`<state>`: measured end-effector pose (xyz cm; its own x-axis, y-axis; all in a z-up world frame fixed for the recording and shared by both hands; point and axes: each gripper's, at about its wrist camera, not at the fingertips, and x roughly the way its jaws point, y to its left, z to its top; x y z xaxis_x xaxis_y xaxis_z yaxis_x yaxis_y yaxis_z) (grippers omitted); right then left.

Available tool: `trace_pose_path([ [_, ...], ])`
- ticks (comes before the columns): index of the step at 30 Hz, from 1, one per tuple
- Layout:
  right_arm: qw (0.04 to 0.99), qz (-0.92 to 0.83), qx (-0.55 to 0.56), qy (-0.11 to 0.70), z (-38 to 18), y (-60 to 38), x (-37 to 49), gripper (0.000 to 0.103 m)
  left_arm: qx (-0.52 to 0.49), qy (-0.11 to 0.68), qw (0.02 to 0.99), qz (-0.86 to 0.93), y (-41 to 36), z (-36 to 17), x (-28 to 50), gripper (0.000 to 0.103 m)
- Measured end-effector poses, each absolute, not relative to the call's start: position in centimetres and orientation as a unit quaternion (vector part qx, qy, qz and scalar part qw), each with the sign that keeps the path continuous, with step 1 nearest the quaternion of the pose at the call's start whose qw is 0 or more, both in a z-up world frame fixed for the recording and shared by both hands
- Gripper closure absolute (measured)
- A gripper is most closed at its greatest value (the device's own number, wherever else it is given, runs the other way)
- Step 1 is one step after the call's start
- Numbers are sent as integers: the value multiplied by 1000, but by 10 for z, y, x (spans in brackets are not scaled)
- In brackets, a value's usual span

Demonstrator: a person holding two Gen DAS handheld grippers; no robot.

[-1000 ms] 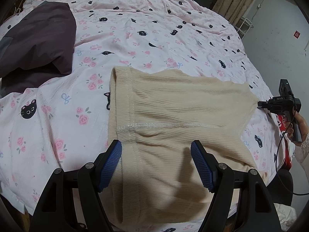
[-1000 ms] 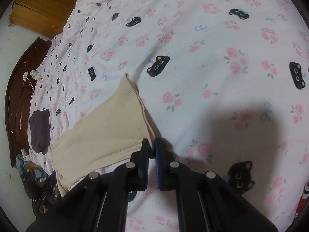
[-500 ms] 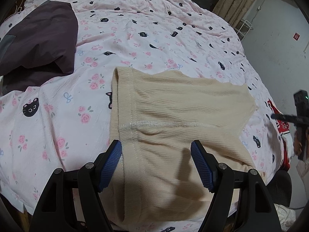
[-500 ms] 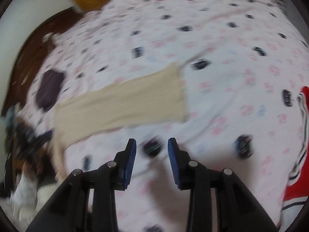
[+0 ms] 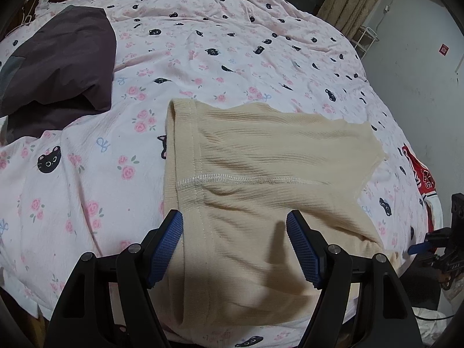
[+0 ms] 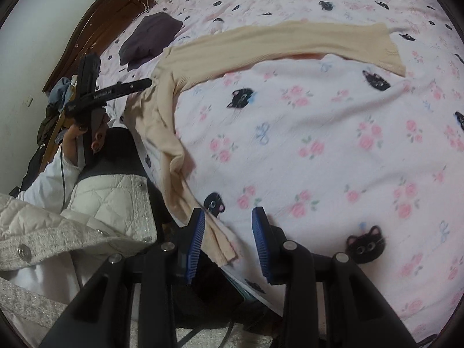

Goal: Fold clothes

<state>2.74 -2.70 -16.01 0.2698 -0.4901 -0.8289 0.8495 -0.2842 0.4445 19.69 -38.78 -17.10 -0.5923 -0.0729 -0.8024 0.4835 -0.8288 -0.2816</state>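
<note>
A cream ribbed garment point(image 5: 261, 179) lies spread flat on the pink cat-print bedsheet point(image 5: 87, 174). My left gripper point(image 5: 235, 232) hovers open just above its near part, one blue pad at each side, touching nothing. In the right wrist view the same garment point(image 6: 261, 43) stretches across the bed, and its long sleeve point(image 6: 171, 145) trails down along the bed's edge. My right gripper point(image 6: 229, 226) is open over the sleeve's end, which lies between the jaws close to the left pad, not pinched. The left gripper point(image 6: 110, 92) shows there in a person's hand.
A folded dark purple garment point(image 5: 58, 66) lies at the far left of the bed. A red and white garment point(image 5: 420, 174) sits at the bed's right edge. A dark wooden headboard point(image 6: 87, 29) and the person's white quilted jacket point(image 6: 87, 203) are at the left of the right wrist view.
My right gripper let go of the cream garment's far corner, opened, and swung and rolled to the bed's near edge over the sleeve end. The left gripper stayed still.
</note>
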Motion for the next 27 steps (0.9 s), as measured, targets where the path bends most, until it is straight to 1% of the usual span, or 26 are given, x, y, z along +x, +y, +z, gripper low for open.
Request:
trace_pose_path([
  [10,581,-561,561,183,-199,-24,52,67,420,244,161,-859,-385,-169,201,34],
  [14,570,-565,570,178,-216,-23,47,67,421,244,162,-858,-384,-169,201,34],
  [17,567,-565,576,167,-225,-24,43,69,422,246,162,-857,-384,-170,201,34],
  [22,565,-568,581,145,-232,-23,37,70,422,248,163,-857,-385,-170,201,34],
  [27,567,-566,580,149,-231,-21,41,70,422,248,164,-857,-385,-170,201,34],
])
